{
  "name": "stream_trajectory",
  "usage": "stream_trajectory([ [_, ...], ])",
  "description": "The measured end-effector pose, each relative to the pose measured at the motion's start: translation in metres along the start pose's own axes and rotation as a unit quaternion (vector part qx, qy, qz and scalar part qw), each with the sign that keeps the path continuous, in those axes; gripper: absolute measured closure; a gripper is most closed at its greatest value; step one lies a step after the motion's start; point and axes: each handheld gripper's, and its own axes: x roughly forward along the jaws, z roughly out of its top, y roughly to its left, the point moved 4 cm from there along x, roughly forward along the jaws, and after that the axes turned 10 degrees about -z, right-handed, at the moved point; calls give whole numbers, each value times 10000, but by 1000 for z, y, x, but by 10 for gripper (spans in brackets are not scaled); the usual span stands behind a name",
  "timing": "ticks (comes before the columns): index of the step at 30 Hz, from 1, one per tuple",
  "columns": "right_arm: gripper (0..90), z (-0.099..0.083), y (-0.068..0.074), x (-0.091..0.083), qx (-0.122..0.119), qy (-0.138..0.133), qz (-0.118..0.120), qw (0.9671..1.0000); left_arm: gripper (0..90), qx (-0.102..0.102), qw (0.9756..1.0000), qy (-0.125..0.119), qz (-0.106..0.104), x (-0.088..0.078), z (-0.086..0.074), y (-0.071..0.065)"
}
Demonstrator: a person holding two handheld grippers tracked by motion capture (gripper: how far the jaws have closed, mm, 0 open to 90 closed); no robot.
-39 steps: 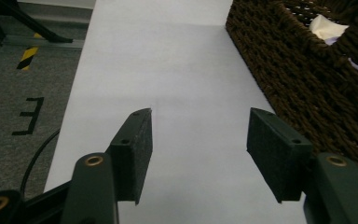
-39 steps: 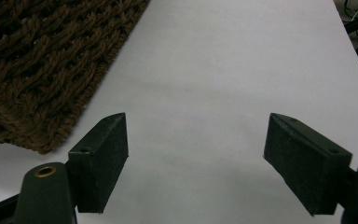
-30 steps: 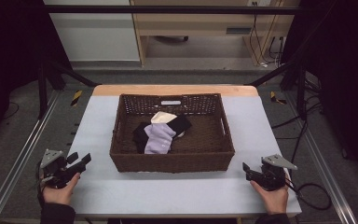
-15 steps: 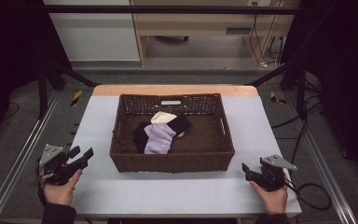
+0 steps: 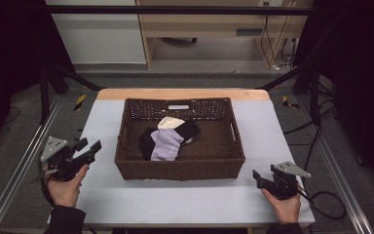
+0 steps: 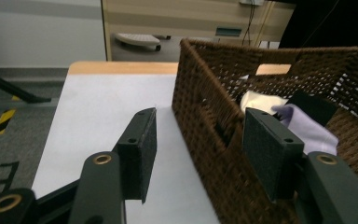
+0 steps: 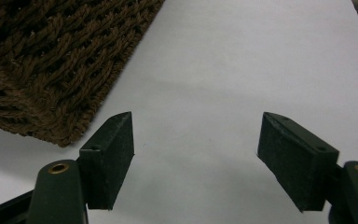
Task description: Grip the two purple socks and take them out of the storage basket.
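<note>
A dark brown woven basket [image 5: 126, 146] stands in the middle of the white table [image 5: 185, 200]. Inside it lie a lilac sock [image 5: 166, 144], a black sock [image 5: 191, 128] and a cream one [image 5: 169, 122], piled together. My left gripper [image 5: 89, 147] is raised off the table just left of the basket, open, its jaws pointing at the basket's left wall [image 6: 205, 126]. The lilac sock [image 6: 303, 128] shows over the rim there. My right gripper [image 5: 256, 177] rests low at the table's front right, open, with bare table between its pads [image 7: 112, 156] and the basket's corner [image 7: 42, 70] to its left.
A wooden strip [image 5: 185, 93] edges the table's far side. Metal frame rails [image 5: 14, 165] run along both sides of the table. Cables [image 5: 328, 204] trail on the floor at the right. A shelf unit [image 5: 214, 24] stands beyond the table.
My left gripper has lifted off the table and moved right, closer to the basket's left wall. The right gripper has stayed put.
</note>
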Motion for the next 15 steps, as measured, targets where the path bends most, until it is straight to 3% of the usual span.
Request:
stream_trajectory([
  [10,277,0,1,0,-7,-38,28,10000,451,144,9994,-121,-286,19,31,-29],
  [15,272,1,0,1,-48,-66,18,10000,456,191,9989,-84,-422,39,42,-47],
])
